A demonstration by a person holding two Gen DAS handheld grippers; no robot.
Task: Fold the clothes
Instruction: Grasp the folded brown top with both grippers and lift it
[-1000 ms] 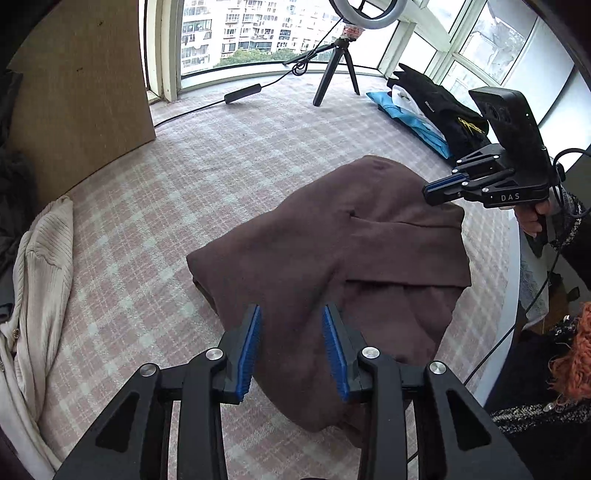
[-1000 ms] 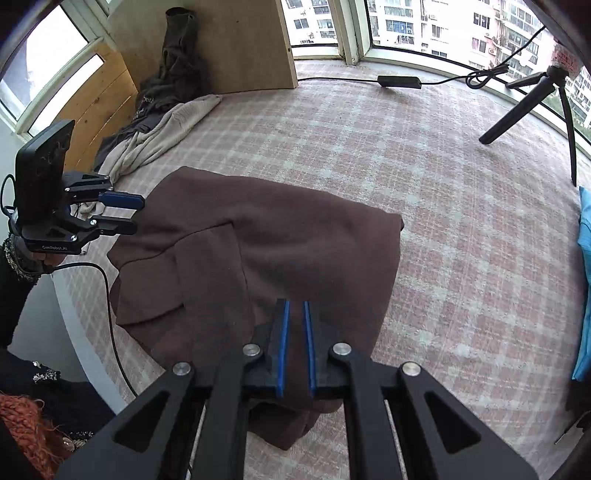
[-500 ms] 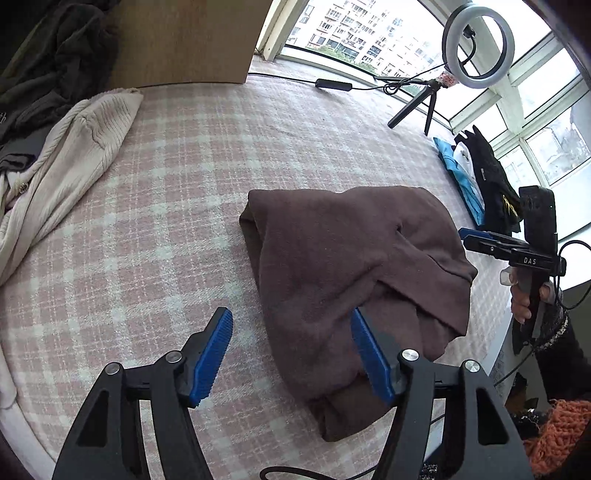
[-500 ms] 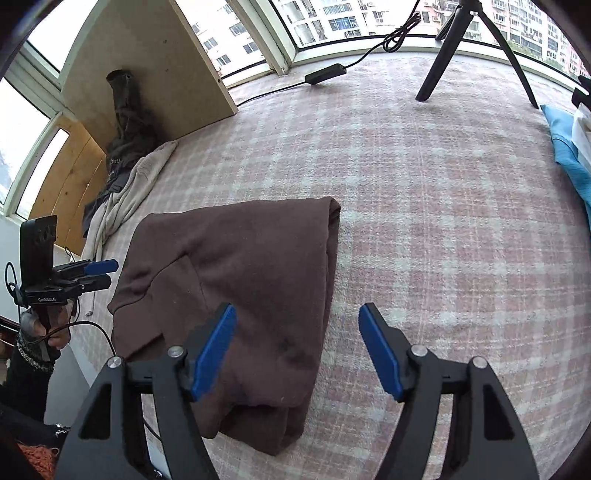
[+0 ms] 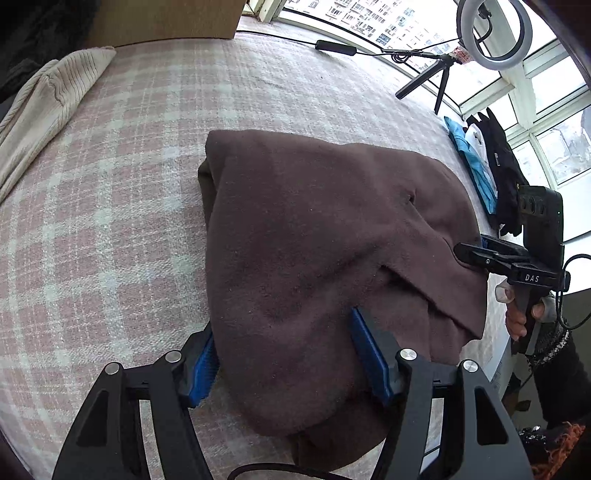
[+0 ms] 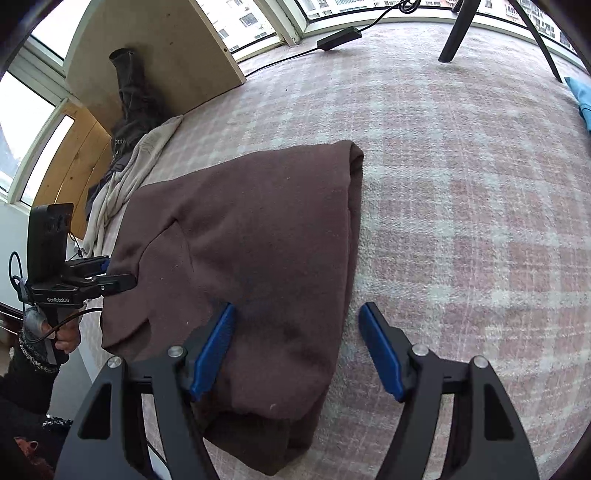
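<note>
Jaws newly wide: left gripper (image 5: 282,321) closing over garment (image 5: 314,221) near end, right gripper (image 6: 297,306) spread astride its edge, nothing pinched; fresh fold seemingly starting

Your right gripper (image 6: 297,350): jaws stand wide apart, blue pads showing, straddling the near right edge of the garment without pressing it.
Brown garment (image 6: 258,258): folded, lying flat on the checked pink cover (image 6: 461,184), its thick folded corner pointing far.
Your left gripper (image 6: 122,275): at the garment's left edge, fingers close to the cloth; you cannot tell from here how its jaws stand.
Your left hand (image 6: 62,338): wrapped round that gripper's handle, low on the left.
Cream knit (image 6: 125,177): heaped far left beside a dark garment (image 6: 129,107) leaning on the wooden board (image 6: 166,48).
Tripod legs (image 6: 458,33): far right, with a cable (image 6: 332,38) along the window.
</note>
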